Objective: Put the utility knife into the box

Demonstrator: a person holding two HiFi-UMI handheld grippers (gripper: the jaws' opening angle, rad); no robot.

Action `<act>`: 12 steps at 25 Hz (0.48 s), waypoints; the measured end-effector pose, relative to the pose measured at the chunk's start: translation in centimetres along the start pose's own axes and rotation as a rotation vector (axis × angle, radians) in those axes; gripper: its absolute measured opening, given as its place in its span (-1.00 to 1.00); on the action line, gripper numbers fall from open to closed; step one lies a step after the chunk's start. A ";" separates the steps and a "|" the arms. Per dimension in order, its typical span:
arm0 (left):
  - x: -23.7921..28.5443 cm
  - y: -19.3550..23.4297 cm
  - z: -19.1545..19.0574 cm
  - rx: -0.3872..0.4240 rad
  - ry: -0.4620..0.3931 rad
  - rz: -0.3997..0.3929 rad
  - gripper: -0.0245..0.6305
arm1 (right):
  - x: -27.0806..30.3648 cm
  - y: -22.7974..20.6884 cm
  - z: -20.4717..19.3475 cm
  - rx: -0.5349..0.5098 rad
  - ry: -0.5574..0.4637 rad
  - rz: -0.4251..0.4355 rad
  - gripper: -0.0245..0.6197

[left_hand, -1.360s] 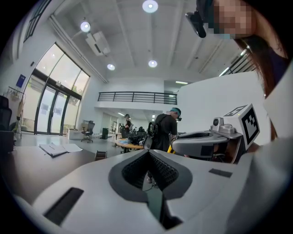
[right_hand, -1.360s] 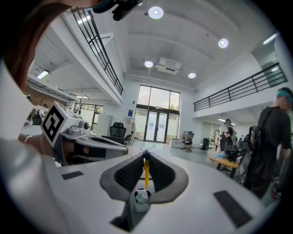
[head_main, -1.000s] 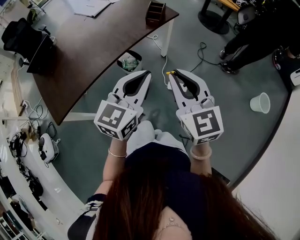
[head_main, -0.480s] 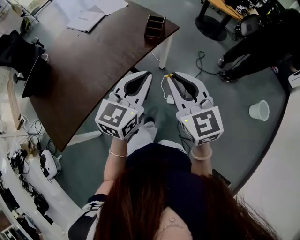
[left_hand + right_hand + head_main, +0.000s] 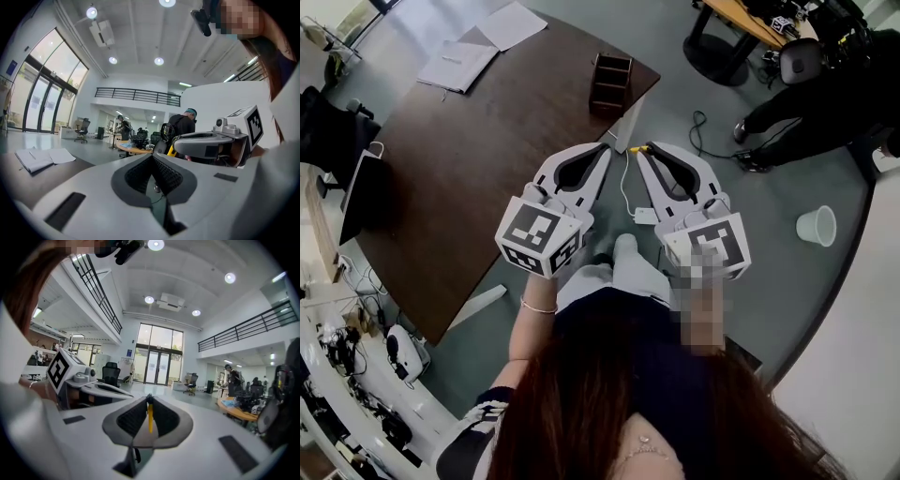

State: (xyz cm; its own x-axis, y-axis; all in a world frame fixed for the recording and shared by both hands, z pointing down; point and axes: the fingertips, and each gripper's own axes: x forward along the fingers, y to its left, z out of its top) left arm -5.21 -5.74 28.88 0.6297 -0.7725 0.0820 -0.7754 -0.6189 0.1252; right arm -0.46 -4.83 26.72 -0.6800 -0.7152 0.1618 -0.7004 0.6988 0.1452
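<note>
The right gripper (image 5: 645, 150) was clenched on the utility knife (image 5: 150, 417), seen edge-on at the jaw tips; the box (image 5: 611, 82) stood beyond, slightly left, on the desk (image 5: 487, 141); the left gripper (image 5: 600, 148) was closed, empty.

Bright, even ceiling lights (image 5: 156, 244) (plus window glare) — heavy fisheye warp at edges; near surfaces soft, pics otherwise sharp.

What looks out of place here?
A white cup sits on the bare floor, away from the desk. A white adapter lies on the floor too. Nothing looks spilled or broken.
</note>
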 end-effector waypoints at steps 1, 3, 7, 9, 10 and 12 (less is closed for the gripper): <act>0.7 0.5 -0.1 -0.004 0.003 -0.002 -0.92 | 0.6 -0.7 -0.2 0.005 0.006 -0.003 -0.77; 2.0 1.6 -0.3 -0.013 0.009 -0.003 -0.92 | 1.9 -1.9 -0.8 0.013 0.016 -0.004 -0.77; 5.3 4.4 -0.4 -0.026 0.015 0.015 -0.92 | 5.0 -4.9 -1.2 0.023 0.014 0.007 -0.77; 7.2 5.8 -0.3 -0.025 0.020 0.025 -0.92 | 6.7 -6.9 -1.5 0.030 0.012 0.016 -0.77; 8.1 6.5 -0.2 -0.025 0.021 0.030 -0.92 | 7.6 -7.9 -1.5 0.034 0.011 0.021 -0.77; 9.9 8.0 0.3 -0.023 0.018 0.045 -0.92 | 9.4 -9.8 -1.5 0.037 0.005 0.034 -0.77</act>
State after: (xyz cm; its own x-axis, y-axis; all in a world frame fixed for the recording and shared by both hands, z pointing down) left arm -5.23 -18.42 30.42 0.5953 -0.7966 0.1054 -0.8017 -0.5801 0.1440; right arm 0.33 -18.31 28.25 -0.7021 -0.6912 0.1712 -0.6849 0.7213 0.1032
